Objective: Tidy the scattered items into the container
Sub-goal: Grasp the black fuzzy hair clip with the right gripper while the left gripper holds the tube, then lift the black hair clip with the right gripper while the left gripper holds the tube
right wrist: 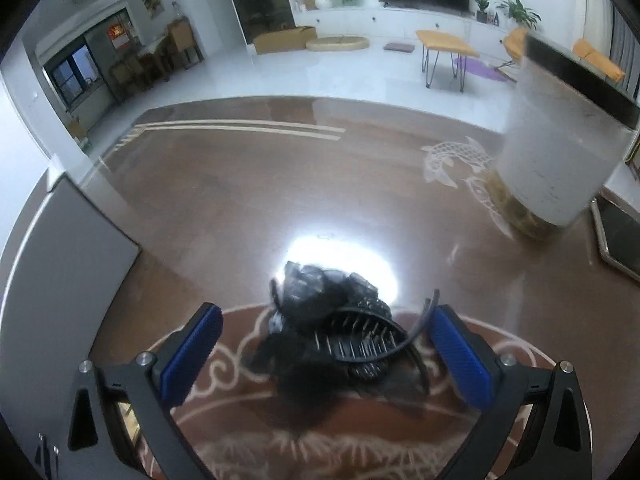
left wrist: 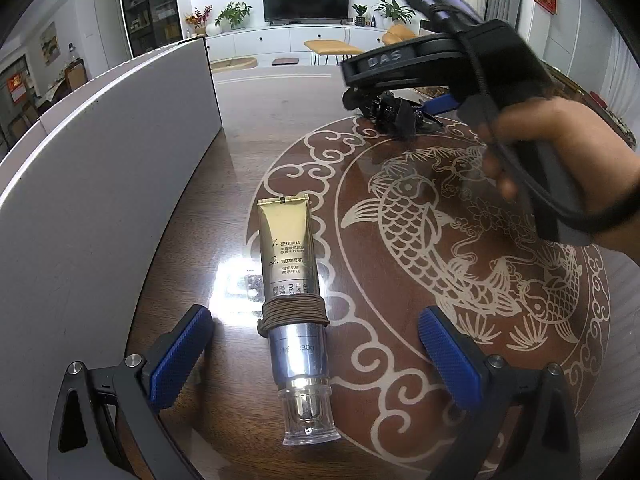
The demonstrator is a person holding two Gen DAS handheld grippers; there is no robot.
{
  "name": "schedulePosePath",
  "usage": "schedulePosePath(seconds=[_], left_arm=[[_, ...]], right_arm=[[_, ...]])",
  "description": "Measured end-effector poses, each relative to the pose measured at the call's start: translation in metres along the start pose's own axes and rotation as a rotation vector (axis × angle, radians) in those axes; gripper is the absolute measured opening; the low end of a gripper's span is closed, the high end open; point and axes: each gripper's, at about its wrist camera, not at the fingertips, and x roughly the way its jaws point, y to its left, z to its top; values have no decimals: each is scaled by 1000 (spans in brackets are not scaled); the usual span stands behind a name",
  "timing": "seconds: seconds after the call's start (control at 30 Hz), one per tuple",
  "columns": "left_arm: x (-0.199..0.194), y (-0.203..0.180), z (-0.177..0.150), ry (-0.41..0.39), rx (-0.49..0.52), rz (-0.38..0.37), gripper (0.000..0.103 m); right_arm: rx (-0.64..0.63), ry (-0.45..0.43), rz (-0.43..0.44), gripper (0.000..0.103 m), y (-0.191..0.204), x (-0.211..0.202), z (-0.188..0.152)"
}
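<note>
Brown table (left wrist: 248, 128) w/ pale koi inlay under everything. White container (left wrist: 100, 184) sits far left on it, wall up. My left gripper (left wrist: 316, 344) is wide apart, a blue pad either side of the gold-and-silver cream tube (left wrist: 290, 300), not touching it; tube lies flat, clear cap near me, brown elastic wound round its middle. My right gripper (right wrist: 326, 350), hand (left wrist: 560, 160) on its grip, is also apart, straddling a black hair claw clip (right wrist: 340, 320) on the table. Frosted jar (right wrist: 560, 152) stands far right.

Gold tube (left wrist: 289, 276) lying flat, black hair claw (right wrist: 340, 328) on table
</note>
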Motion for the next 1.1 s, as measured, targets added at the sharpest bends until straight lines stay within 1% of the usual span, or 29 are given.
schedulePosePath(seconds=[0.03,0.07,0.2,0.3,0.4,0.47,0.53,0.6,0.67,0.7,0.77,0.8,0.87,0.9,0.93,0.97,1.1], left_arm=[[0,0,0,0,0,0,103],[0,0,0,1,0,0,103],[0,0,0,0,0,0,103],[0,0,0,0,0,0,103],[0,0,0,0,0,0,103],[0,0,0,0,0,0,103],[0,0,0,0,0,0,103],[0,0,0,0,0,0,103],[0,0,0,0,0,0,103],[0,0,0,0,0,0,103],[0,0,0,0,-1,0,103],[0,0,0,0,-1,0,103],[0,0,0,0,0,0,103],[0,0,0,0,0,0,103],[0,0,0,0,0,0,103],[0,0,0,0,0,0,103],[0,0,0,0,-1,0,103]], right_arm=[[-11,-5,-24,86,2,1,-1],[-33,-21,-52,77,3,-2,-3],[-71,-47,-38,75,-6,-14,-24],[-90,-59,-27,74,-22,-36,-59],[-79,-69,-35,75,-47,-65,-101],[-68,-75,-55,75,-63,-87,-135],[-75,-80,-72,75,-66,-110,-171],[-94,-75,-47,75,-58,-131,-208],[-120,-89,-33,77,-42,-151,-248],[-140,-96,-49,80,-35,-154,-258],[-179,-97,-83,101,-19,-164,-278],[-185,-92,-87,103,-13,-163,-280],[-172,-78,-92,103,-9,-161,-281],[-134,-66,-79,103,-12,-159,-279],[-113,-74,-83,103,-12,-158,-276],[-105,-73,-92,103,-20,-163,-280],[-105,-72,-102,103,-19,-160,-278]])
